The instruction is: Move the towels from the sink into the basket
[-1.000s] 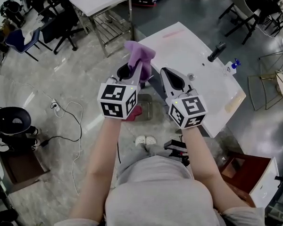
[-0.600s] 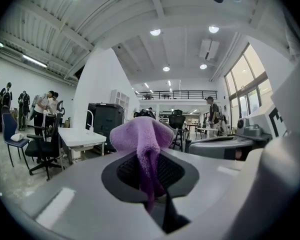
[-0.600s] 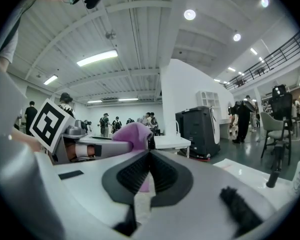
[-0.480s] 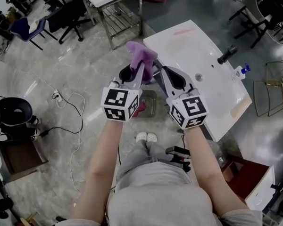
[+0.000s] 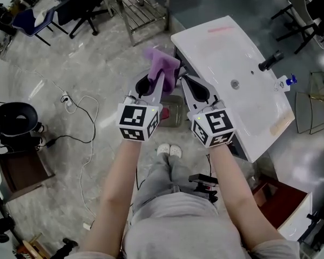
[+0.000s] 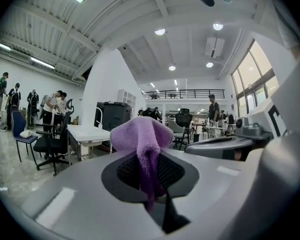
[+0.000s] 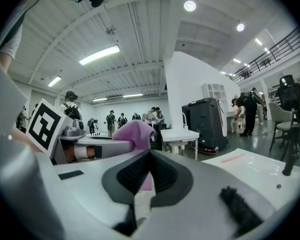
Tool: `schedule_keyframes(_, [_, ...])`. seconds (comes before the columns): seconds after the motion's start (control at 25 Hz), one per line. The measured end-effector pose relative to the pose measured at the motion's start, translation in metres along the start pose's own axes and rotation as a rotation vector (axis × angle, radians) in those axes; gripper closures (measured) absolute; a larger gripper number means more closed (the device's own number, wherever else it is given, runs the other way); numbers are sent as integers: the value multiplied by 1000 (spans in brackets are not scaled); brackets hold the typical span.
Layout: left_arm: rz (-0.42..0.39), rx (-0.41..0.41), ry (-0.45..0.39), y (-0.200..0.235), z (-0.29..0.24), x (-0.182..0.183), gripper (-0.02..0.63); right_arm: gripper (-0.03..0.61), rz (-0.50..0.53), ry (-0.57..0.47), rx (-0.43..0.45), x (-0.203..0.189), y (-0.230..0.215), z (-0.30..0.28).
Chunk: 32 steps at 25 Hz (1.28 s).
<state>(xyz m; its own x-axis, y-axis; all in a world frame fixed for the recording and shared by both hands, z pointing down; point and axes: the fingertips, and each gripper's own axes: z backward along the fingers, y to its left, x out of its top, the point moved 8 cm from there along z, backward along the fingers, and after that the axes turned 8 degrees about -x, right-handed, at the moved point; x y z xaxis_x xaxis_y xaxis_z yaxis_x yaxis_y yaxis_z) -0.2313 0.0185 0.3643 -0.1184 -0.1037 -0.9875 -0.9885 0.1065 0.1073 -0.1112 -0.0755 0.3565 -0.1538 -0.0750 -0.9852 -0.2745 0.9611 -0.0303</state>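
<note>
Head view
- L claw (image 5: pixel 162 75): clamped on a purple towel (image 5: pixel 162 63); the cloth bunches up past the tips.
- R claw (image 5: pixel 183 79): jaws together, nothing in them; just beside L claw, not touching the towel as far as this view shows.
- Towel place: in the air over the floor (image 5: pixel 97 90), just off the sink's left edge; not in sink, not in basket.
- Sink (image 5: pixel 243 53): white, basin bare, black faucet (image 5: pixel 272 60) at the far side, small blue-capped bottle (image 5: pixel 286 81) near it.
- Basket (image 5: pixel 171 114): clear-walled, on the floor below and btwn the two claws; sth red inside, can't tell what.
- Other: shoes (image 5: pixel 169 150) just behind the basket; cable (image 5: pixel 78 128) on the floor at left.

L claw view
- Claw (image 6: pixel 155 156): pads pinch the towel (image 6: pixel 140 134); top of cloth puffs above the tips, a thin strip hangs down btwn the pads.
- Side: R claw's grey body at right, close by.
- Bkgd: chair (image 6: pixel 50 146) at left, people (image 6: pixel 55 104) far off.

R claw view
- Claw (image 7: pixel 149 159): tips meet, pads hold nothing; a slit stays lower down.
- Towel (image 7: pixel 135 131): beyond the tips and to their left, in L claw; L claw's marker cube (image 7: pixel 45 124) further left.
- Sink (image 7: pixel 250 169): at right, faucet (image 7: pixel 290 154) upright at the frame edge.
</note>
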Motion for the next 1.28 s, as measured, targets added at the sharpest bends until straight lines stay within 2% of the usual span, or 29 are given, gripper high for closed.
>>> schedule_keyframes(0.28, [24, 32, 13, 10, -1, -24, 564, 561, -15, 25, 14, -20, 2, -8])
schedule_keyframes(0.56, [62, 46, 78, 17, 4, -69, 563, 561, -24, 71, 32, -54, 9, -17])
schedule_keyframes(0.8, [136, 77, 117, 31, 1, -104, 563, 561, -41, 129, 34, -87, 5, -24])
schedule_keyframes(1.28, [186, 84, 176, 41, -13, -162, 563, 561, -48, 198, 43, -138, -5, -49])
